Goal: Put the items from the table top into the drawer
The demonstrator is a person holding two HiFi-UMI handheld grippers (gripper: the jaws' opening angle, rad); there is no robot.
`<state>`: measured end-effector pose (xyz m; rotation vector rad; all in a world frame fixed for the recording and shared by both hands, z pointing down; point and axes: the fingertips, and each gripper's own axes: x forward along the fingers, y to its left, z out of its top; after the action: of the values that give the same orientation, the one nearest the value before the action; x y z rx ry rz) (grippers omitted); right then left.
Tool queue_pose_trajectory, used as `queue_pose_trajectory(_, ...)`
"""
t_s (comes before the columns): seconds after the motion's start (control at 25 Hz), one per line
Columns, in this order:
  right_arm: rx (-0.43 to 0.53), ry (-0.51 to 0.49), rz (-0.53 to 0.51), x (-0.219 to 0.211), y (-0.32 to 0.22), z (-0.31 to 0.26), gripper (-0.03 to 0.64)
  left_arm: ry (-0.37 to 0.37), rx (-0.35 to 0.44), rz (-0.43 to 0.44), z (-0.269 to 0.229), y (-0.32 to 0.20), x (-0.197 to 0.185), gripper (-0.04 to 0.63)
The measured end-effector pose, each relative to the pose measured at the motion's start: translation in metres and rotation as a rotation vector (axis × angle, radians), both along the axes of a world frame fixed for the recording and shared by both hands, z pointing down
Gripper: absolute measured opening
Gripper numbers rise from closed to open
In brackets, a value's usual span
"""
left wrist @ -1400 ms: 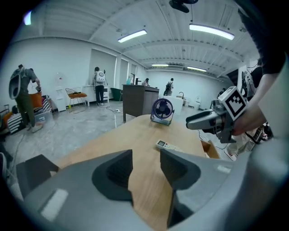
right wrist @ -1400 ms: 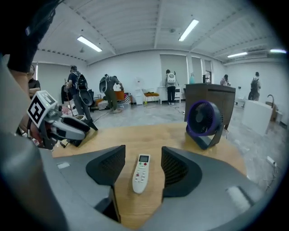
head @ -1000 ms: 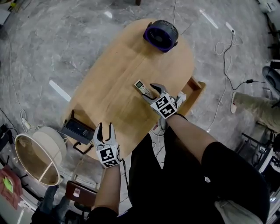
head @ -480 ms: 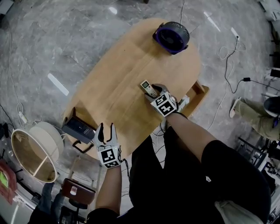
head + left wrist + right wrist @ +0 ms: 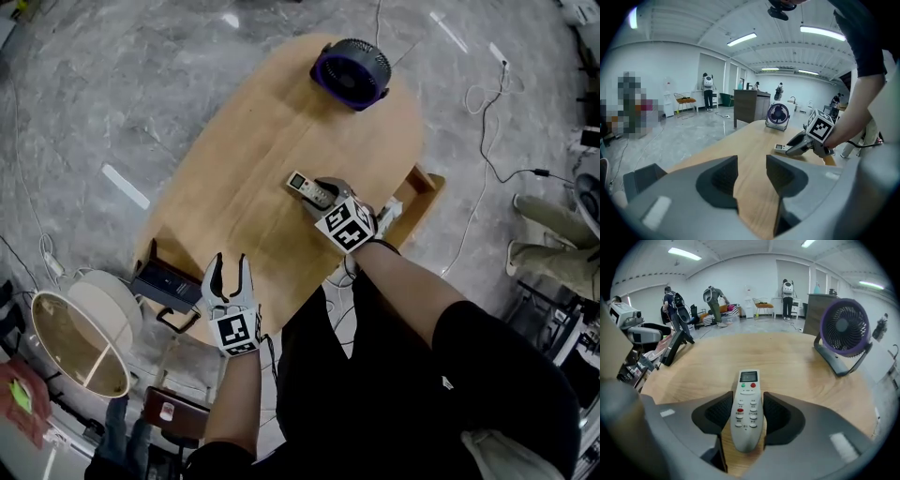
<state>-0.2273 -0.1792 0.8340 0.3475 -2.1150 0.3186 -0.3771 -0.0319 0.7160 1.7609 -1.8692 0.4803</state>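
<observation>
1. Left gripper (image 5: 230, 272) (image 5: 752, 176): grey moulded claw with ribbed dark pads and a marker cube. It is at the table's near edge. The jaws stand apart with only bare wood showing between them, so it holds nothing

2. Table (image 5: 244, 178): long oval top of pale wood, smooth, with the grain running lengthwise

3. Remote control (image 5: 306, 188) (image 5: 746, 408) (image 5: 782, 148): slim, rounded bar of light grey plastic with a small display at one end. Below the display sit a green and a red button, then rows of pale keys. It lies flat near the table's right edge, about midway along it, directly between the right claw's pads. Its long axis runs straight along the jaws, display end pointing away from the claw and keypad end deep in the throat. In the head view it slants from upper left to lower right

4. Right gripper (image 5: 323, 195) (image 5: 747, 416): same build as the left, angled down onto the top. Its jaws have just been closing, and the ribbed pads now meet the remote's two long sides

5. Fan (image 5: 351, 67) (image 5: 843, 333) (image 5: 778, 115): round, dark grille in a purple ring on a stand, at the table's far end, well apart from the remote

6. Drawer (image 5: 419, 197): open wooden box jutting from the right edge, just beside the right gripper
</observation>
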Motion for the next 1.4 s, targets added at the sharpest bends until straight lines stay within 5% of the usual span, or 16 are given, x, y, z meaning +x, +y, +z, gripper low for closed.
queue_pose_trajectory(0.32,0.013,-0.176,0.052,0.009,-0.006,-0.054,0.222,-0.016,0.059,0.136,-0.017,-0.040,0.040,0.196)
queue_pose_trajectory(0.68,0.034,-0.241,0.147,0.089,-0.016,-0.089,0.222,-0.042,0.124,0.266,-0.028,-0.092,0.114,0.196)
queue_pose_trajectory(1.4,-0.027,0.000,0.390,0.327,-0.054,0.004,0.224,-0.020,0.130,0.419,-0.034,-0.136,0.262,0.196)
